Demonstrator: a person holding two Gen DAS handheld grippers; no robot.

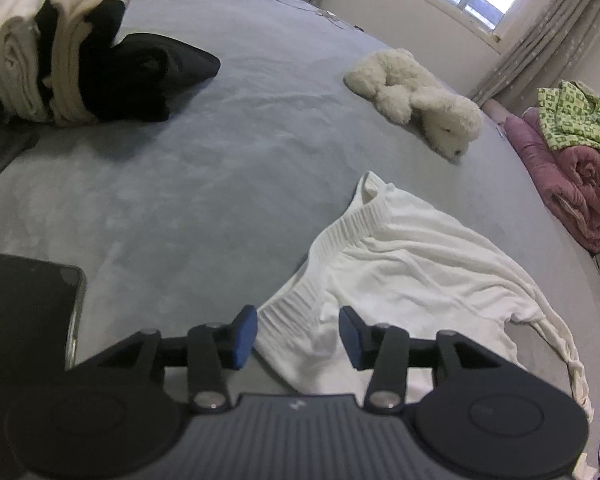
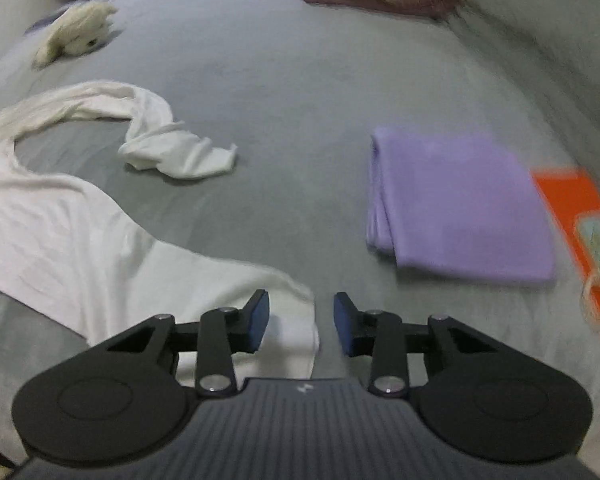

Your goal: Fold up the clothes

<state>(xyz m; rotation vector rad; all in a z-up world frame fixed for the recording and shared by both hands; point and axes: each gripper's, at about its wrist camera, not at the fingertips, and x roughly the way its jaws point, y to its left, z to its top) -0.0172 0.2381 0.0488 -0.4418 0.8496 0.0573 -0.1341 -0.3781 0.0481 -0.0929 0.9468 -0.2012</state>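
left tool hangs over the grey bed with its blue pads apart and nothing clamped; the ribbed hem of the white top lies between and just under them, the cloth loose, not pinched. to that tool's left a dark phone rests on the bed right beside it, and well ahead to the left sits a stack of folded clothes in cream and black. ahead to the right a plush toy lies clear of the work

right tool is likewise released, its pads apart above the near corner of the white top, which spreads away to its left; one sleeve trails ahead, twisted and bunched at the cuff. ahead to the right a folded purple cloth sits apart, with an orange packet at the far right edge. this view is smeared, so fine detail there is uncertain

the top looks laid out but not yet folded, so the step in hand is probably taking hold of its near edge. to do it well, each tool should drop until both pads straddle a single layer of hem, then close firmly near the two corners so the edge lifts evenly. the twisted sleeve wants straightening first or it will fold into a lump; keep the left tool off the phone
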